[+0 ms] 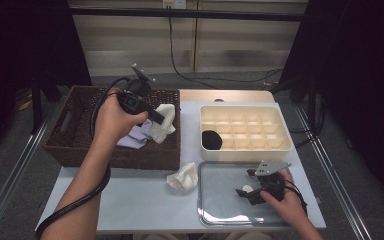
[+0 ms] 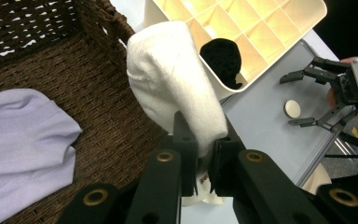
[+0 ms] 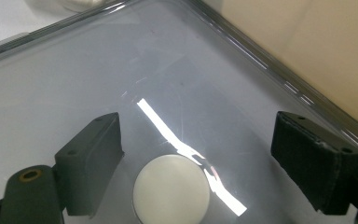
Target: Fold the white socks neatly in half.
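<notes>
Near the desk's front right corner, the right gripper [image 1: 245,184] rests on the metal tray [image 1: 220,212], jaws spread wide around a small white disc [image 3: 171,194]. Farther back, the left gripper [image 2: 204,158] pinches a white sock [image 2: 172,74] above the wicker basket [image 1: 70,145], beside a lilac cloth [image 2: 18,144].

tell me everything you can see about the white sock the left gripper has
The white sock is cream, soft and fuzzy like fleece or knit, folded into a rounded lump. The left gripper is shut on its lower end, with a little fabric poking out below the jaws. It is lifted over the right edge of the wicker basket, clear of the lilac cloth lying inside.
</notes>
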Motion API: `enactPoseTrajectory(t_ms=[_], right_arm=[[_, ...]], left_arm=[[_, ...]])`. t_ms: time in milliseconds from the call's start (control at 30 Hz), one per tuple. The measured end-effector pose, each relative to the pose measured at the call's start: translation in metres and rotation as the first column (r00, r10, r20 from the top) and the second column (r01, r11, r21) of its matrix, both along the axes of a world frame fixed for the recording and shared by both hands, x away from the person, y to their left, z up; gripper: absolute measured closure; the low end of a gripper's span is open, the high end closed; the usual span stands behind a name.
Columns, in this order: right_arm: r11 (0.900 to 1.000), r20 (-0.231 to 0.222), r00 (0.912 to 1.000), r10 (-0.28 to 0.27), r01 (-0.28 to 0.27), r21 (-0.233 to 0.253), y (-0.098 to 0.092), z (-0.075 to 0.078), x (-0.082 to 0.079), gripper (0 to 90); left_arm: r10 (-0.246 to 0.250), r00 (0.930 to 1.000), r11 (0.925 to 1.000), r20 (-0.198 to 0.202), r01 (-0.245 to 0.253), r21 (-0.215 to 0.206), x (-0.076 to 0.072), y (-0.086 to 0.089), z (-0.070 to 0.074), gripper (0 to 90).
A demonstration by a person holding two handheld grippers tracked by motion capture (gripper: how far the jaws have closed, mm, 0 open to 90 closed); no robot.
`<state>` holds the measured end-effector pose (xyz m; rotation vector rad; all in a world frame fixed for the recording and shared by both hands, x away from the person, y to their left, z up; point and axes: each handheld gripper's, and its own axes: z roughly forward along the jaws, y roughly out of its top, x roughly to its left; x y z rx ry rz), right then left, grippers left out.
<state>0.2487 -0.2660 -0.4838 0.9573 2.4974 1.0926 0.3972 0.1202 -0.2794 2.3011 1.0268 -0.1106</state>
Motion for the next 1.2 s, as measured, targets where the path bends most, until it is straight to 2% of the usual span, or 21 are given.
enactPoseTrajectory(t_ms=[100, 167, 433, 600, 1033, 1200], right_arm=[[1.000, 0.000, 1.0000, 0.000, 0.000, 0.000, 0.000, 0.000, 0.000, 16.0], [1.000, 0.000, 1.0000, 0.000, 0.000, 0.000, 0.000, 0.000, 0.000, 16.0], [1.000, 0.000, 1.0000, 0.000, 0.000, 0.000, 0.000, 0.000, 0.000, 16.0], [1.000, -0.001, 1.0000, 0.000, 0.000, -0.001, 0.000, 0.000, 0.000, 16.0], [1.000, -0.001, 1.0000, 0.000, 0.000, -0.001, 0.000, 0.000, 0.000, 16.0], [1.000, -0.001, 1.0000, 0.000, 0.000, -0.001, 0.000, 0.000, 0.000, 16.0]], left_arm=[[-0.010, 0.9999, 1.0000, 0.008, 0.010, 0.000, -0.003, -0.002, 0.003, 83.5], [-0.012, 0.9999, 0.9999, 0.000, 0.012, -0.010, -0.006, -0.004, 0.004, 83.5], [-0.069, 0.9975, 0.9974, 0.017, 0.069, -0.019, -0.020, -0.016, 0.009, 83.2], [-0.097, 0.9949, 0.9949, 0.026, 0.098, -0.023, -0.028, -0.023, 0.007, 82.7], [-0.132, 0.9908, 0.9908, 0.029, 0.133, -0.025, -0.041, -0.029, 0.000, 81.6], [-0.153, 0.9875, 0.9877, 0.037, 0.154, -0.024, -0.049, -0.033, 0.002, 81.2]])
